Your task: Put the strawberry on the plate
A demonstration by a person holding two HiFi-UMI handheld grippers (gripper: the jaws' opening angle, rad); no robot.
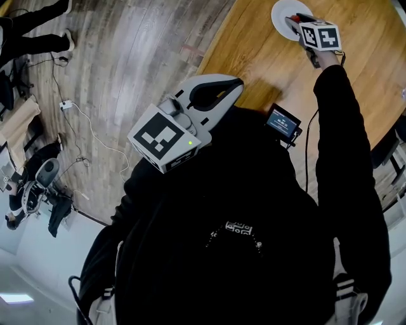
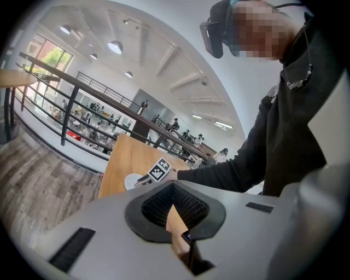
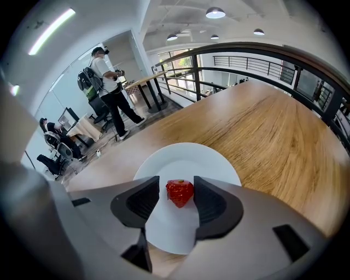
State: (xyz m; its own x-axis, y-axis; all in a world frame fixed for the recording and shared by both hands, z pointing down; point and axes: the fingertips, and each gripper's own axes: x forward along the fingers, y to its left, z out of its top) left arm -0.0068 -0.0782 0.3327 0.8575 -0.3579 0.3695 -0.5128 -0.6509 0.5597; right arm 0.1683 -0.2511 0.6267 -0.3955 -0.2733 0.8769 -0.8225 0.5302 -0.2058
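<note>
A red strawberry lies on the white plate, which sits on the wooden table. My right gripper points down over the plate with a jaw on each side of the berry; a thin gap shows at both pads, so it is open. In the head view this right gripper hovers at the plate on the far part of the table. My left gripper is held up close to my chest, off the table, its jaws closed together with nothing between them. From the left gripper view the plate is far off.
The table's edge runs diagonally, with wooden floor and loose cables to its left. A small screen hangs at my chest. A person stands by another table far back, near a railing.
</note>
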